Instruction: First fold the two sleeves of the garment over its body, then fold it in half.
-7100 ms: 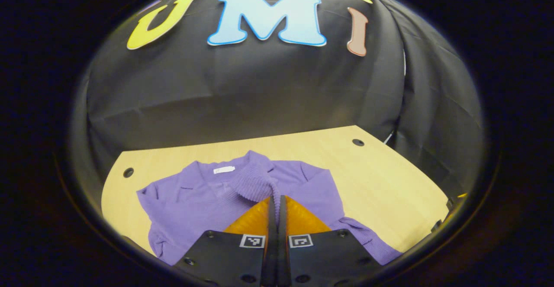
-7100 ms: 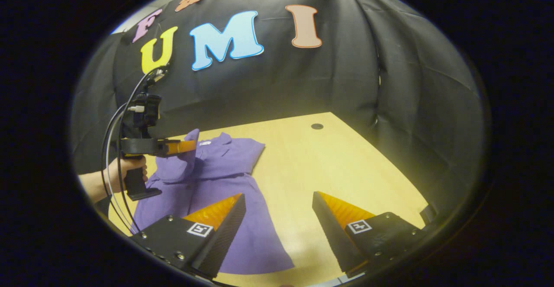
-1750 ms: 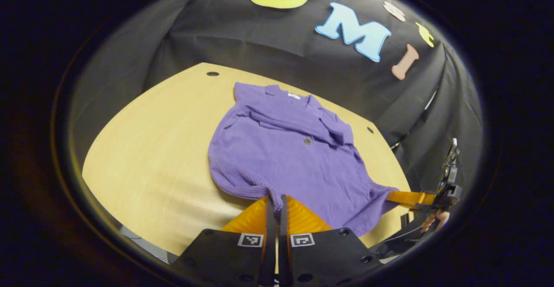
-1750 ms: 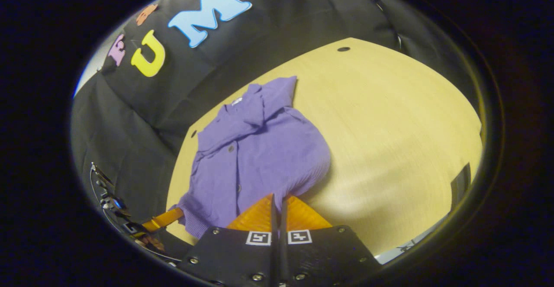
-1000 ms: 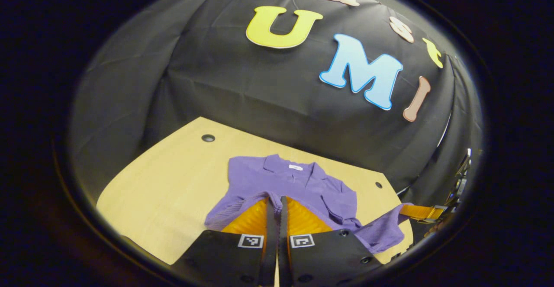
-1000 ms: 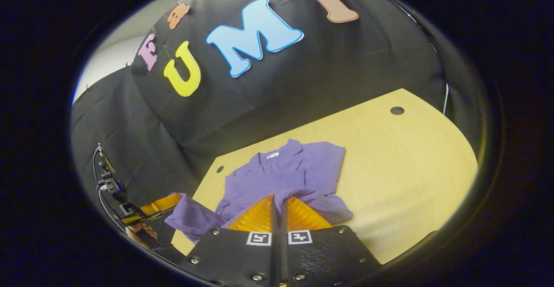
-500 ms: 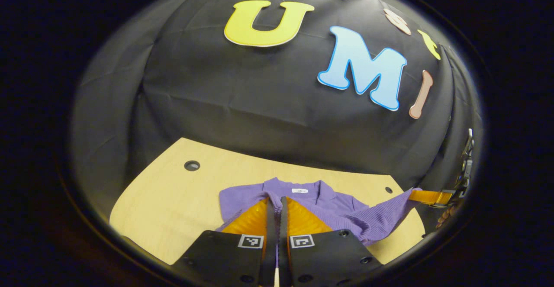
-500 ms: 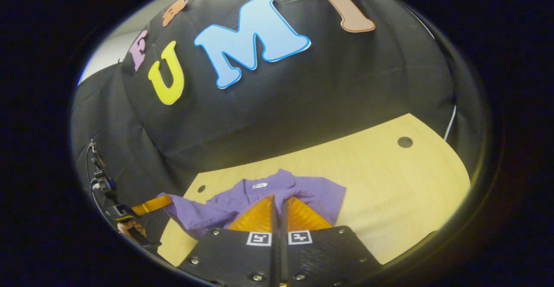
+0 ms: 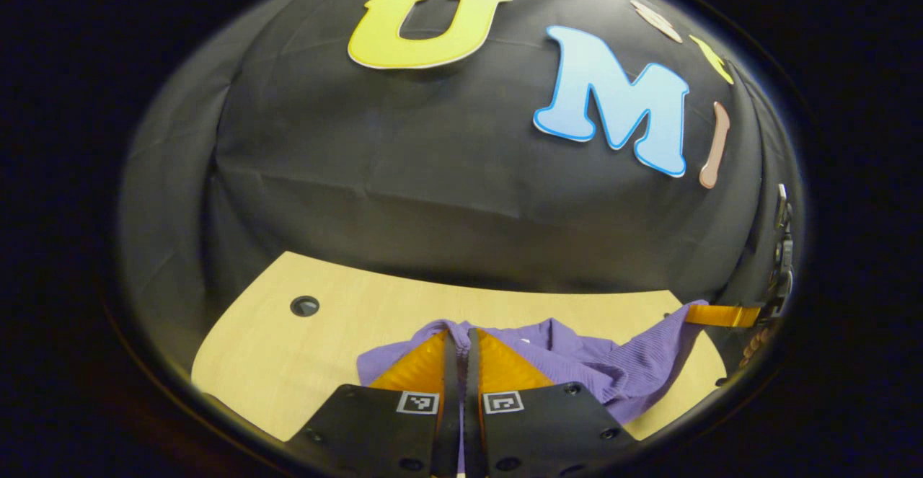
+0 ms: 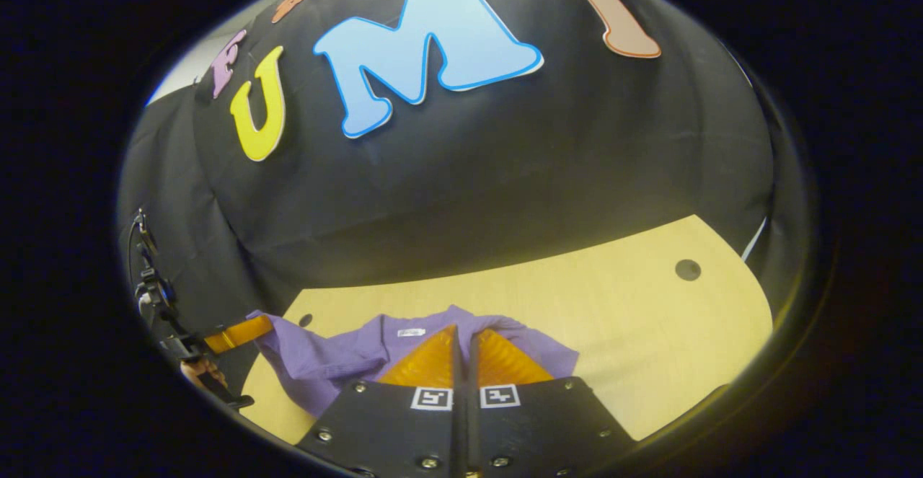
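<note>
At bottom centre of each view, left tongs (image 9: 461, 344) and right tongs (image 10: 462, 341) pinch the shirt (image 9: 577, 363) hem closed, carrying it above the desk (image 9: 288, 363), seemingly to halve it.

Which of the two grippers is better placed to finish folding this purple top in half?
Neither alone: the left gripper and right gripper each pinch a hem corner of the purple top, carried up near its collar. Probably both should lower and let go together.
</note>
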Available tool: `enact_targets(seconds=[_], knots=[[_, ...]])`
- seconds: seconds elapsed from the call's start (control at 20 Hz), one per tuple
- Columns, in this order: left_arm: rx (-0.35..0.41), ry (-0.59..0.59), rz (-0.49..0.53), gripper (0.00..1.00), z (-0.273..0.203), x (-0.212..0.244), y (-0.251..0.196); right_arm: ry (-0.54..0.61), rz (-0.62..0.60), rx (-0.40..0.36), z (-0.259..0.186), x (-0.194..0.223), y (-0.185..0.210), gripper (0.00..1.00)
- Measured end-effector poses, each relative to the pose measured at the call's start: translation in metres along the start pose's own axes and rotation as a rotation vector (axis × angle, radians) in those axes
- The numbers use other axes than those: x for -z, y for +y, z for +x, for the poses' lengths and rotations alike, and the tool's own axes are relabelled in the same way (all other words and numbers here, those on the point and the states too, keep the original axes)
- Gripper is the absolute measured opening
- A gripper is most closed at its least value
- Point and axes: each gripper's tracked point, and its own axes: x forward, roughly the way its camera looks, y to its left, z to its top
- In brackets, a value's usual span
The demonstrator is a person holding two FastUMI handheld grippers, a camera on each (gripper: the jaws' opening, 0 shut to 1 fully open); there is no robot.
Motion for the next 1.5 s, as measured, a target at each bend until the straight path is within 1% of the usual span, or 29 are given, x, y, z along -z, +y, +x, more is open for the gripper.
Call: enact_targets(seconds=[0.25,0.5,0.6,0.65,0.7,0.8,0.85,0.9,0.95,1.0,1.15,1.2,1.25,1.35,1.4,1.45,1.5], knots=[[-0.036,0.027,0.028,0.08,0.025,0.015,0.011,0.026,-0.019,0.038,0.020,0.005,-0.016,0.00],[-0.070,0.031,0.028,0.08,0.042,0.023,0.022,0.044,-0.073,0.095,0.035,0.011,-0.038,0.00],[-0.090,0.047,0.035,0.08,0.051,0.031,0.027,0.064,-0.098,0.118,0.046,0.018,-0.045,0.02],[-0.104,0.066,0.038,0.10,0.055,0.038,0.029,0.081,-0.115,0.128,0.050,0.024,-0.045,0.04],[-0.111,0.079,0.038,0.11,0.055,0.042,0.029,0.091,-0.124,0.127,0.050,0.027,-0.042,0.04],[-0.104,0.098,0.028,0.12,0.053,0.047,0.024,0.091,-0.165,0.131,0.047,0.026,-0.036,0.08],[-0.100,0.111,0.024,0.17,0.051,0.050,0.022,0.089,-0.189,0.142,0.045,0.027,-0.035,0.10],[-0.096,0.118,0.028,0.18,0.049,0.050,0.021,0.086,-0.207,0.142,0.043,0.026,-0.034,0.10],[-0.092,0.119,0.038,0.24,0.046,0.051,0.020,0.082,-0.227,0.149,0.039,0.025,-0.032,0.16],[-0.098,0.114,0.051,0.24,0.043,0.050,0.021,0.076,-0.245,0.153,0.036,0.023,-0.032,0.17],[-0.062,0.110,0.052,0.70,0.031,0.050,0.010,0.068,-0.295,0.158,0.021,0.021,-0.028,0.43],[-0.057,0.106,0.052,0.67,0.026,0.049,0.007,0.064,-0.301,0.155,0.017,0.021,-0.024,0.45],[-0.050,0.097,0.052,0.74,0.020,0.048,0.004,0.060,-0.309,0.157,0.010,0.021,-0.021,0.55],[-0.048,0.075,0.060,0.87,0.008,0.043,0.001,0.044,-0.327,0.164,-0.004,0.020,-0.014,0.64],[-0.046,0.062,0.064,0.90,-0.001,0.040,-0.002,0.035,-0.339,0.166,-0.011,0.020,-0.012,0.75],[-0.045,0.051,0.067,0.92,-0.008,0.036,-0.003,0.023,-0.357,0.179,-0.020,0.019,-0.012,0.83],[-0.044,0.037,0.068,0.94,-0.015,0.032,-0.006,0.007,-0.372,0.189,-0.028,0.017,-0.009,0.85]])
